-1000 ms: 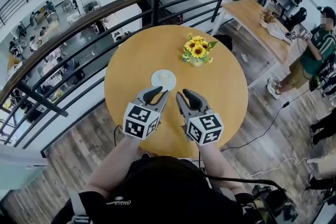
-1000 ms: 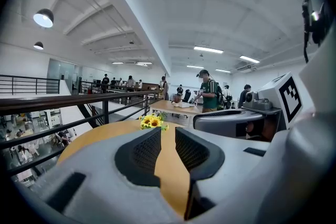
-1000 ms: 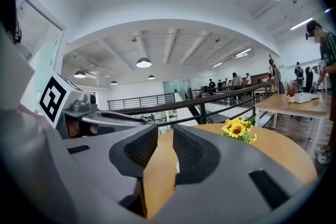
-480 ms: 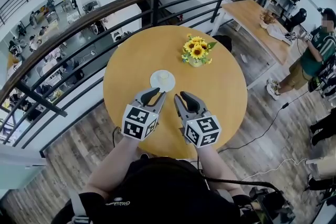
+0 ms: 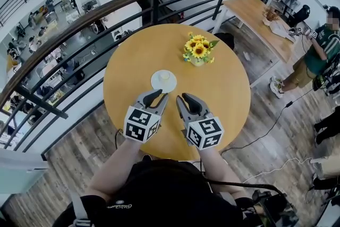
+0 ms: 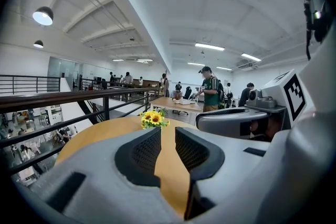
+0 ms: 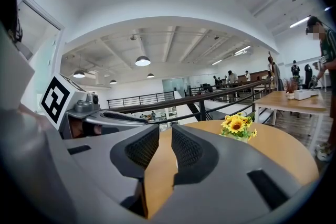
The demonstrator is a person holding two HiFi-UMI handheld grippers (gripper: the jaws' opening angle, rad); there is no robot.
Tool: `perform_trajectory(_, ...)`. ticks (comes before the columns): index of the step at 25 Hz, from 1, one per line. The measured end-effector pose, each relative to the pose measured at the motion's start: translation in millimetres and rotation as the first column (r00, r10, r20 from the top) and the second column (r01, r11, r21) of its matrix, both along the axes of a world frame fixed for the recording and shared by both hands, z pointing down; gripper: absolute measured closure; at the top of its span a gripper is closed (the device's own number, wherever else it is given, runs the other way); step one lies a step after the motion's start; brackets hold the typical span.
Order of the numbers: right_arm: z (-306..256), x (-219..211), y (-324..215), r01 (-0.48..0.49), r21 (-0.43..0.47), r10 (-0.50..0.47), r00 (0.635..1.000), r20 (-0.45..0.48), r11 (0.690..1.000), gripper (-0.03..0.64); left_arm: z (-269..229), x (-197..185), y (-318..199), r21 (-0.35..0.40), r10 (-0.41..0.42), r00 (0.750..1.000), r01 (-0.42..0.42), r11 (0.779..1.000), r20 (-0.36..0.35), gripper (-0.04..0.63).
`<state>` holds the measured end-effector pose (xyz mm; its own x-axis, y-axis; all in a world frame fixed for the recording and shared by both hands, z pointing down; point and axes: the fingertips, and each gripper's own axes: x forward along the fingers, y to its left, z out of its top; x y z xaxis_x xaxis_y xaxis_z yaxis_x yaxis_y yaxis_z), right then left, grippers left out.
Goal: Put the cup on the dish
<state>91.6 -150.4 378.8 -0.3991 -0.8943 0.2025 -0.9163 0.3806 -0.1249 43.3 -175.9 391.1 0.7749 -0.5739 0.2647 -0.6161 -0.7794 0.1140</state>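
Cup [image 5: 165, 76] appears to sit on the white dish [image 5: 156, 84], mid-counter [image 5: 223, 87], ahead of both tools. Left hand-held gripper [image 5: 158, 95]: jaws together, empty. Right hand-held gripper [image 5: 184, 98]: jaws just closing, nothing between. Cup looks light, rigid, breakable; pinch its wall gently.

There is one round bench [image 5: 223, 93], and on it one white dish [image 5: 155, 83], one small cup [image 5: 166, 76] and one bunch of sunflowers [image 5: 198, 50]. There are two tools: one left hand-held gripper [image 5: 161, 94] and one right hand-held gripper [image 5: 185, 97], with two marker cubes [image 5: 142, 124] between them. Beyond are one curved railing [image 5: 106, 7], one long bench [image 5: 260, 18] and one person in a green shirt [image 5: 319, 48]. Farther figures are too small to count.
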Motion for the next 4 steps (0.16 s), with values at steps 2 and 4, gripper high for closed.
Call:
perform_trajectory(2,1.6,0.4,-0.9,-0.001,-0.002,0.001,1.0,0.001,1.0,0.54,1.7,0.5,-1.1,-0.002,0.001,1.0,-0.001,1.0,0.002,0.511)
perform_trajectory(4,2.8,1.0,-1.8,-0.004,-0.004,0.004,1.0,0.002,1.0,0.541,3.1,1.3,-2.1,-0.005,0.003,1.0,-0.003,1.0,0.003,0.511)
